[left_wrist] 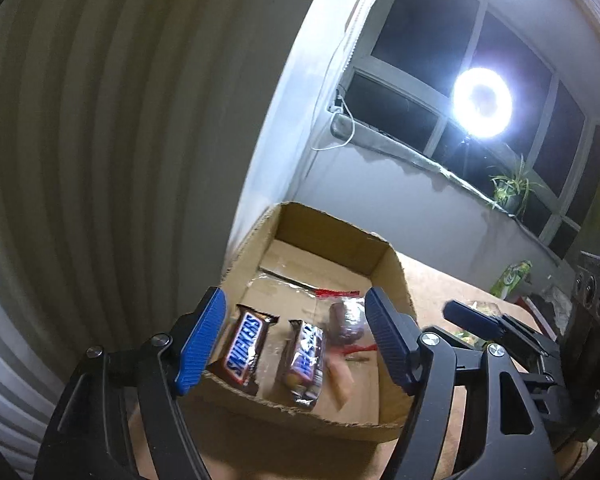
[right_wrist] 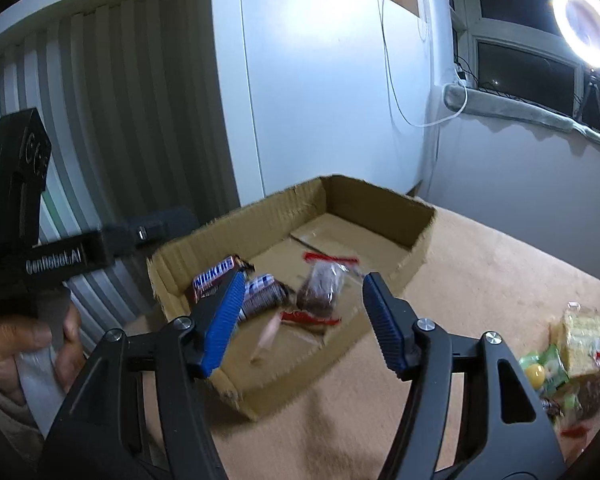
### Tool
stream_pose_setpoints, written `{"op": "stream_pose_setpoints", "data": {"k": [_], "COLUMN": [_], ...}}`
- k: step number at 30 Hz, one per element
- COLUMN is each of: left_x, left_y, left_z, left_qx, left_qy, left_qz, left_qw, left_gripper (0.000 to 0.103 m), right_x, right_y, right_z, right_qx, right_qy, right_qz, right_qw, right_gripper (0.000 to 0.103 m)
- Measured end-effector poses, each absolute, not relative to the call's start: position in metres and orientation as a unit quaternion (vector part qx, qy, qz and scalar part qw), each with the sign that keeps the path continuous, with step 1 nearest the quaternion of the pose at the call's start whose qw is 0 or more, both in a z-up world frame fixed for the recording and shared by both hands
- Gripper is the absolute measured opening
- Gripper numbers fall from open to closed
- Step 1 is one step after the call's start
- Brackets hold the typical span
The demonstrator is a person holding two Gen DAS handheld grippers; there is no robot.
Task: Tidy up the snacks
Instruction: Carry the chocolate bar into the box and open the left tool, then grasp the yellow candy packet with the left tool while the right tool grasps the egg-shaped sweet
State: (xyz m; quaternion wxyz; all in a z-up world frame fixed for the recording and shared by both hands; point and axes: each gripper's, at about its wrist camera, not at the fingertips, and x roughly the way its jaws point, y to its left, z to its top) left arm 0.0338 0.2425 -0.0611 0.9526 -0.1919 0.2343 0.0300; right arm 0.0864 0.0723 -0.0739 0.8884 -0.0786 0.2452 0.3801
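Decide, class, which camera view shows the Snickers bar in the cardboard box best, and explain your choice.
The left wrist view. There the Snickers bar lies close and sharp, its name readable, beside the left gripper's blue finger. In the right wrist view the bar is blurred and partly hidden behind a blue finger of the right gripper.

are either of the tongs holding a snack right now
No. The left tongs and right tongs both stand open and empty above the cardboard box.

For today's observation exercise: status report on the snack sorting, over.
Both tongs open, left, right, nothing held. Brown Snickers bar lies in shallow cardboard box. More wrapped snacks wait outside. Nothing blocking.
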Motion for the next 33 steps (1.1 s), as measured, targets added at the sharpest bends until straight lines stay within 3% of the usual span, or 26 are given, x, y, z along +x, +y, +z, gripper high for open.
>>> {"op": "stream_pose_setpoints", "data": {"k": [13, 33], "left_x": [0.018, 0.033], "left_y": [0.228, 0.113], "left_z": [-0.048, -0.039], "left_qx": [-0.192, -0.113], "left_qy": [0.233, 0.267], "left_qz": [0.029, -0.054], "left_qw": [0.953, 0.956], "left_gripper": [0.072, 0.078], "right_x": [0.055, 0.054], "right_y": [0.041, -0.094], "right_z": [-0.077, -0.091], "right_qx": [-0.072, -0.018], "right_qy": [0.247, 0.252], "right_qz": [0.363, 0.257], "right_qw": [0.896, 0.933], "right_gripper": [0.065, 0.068]}}
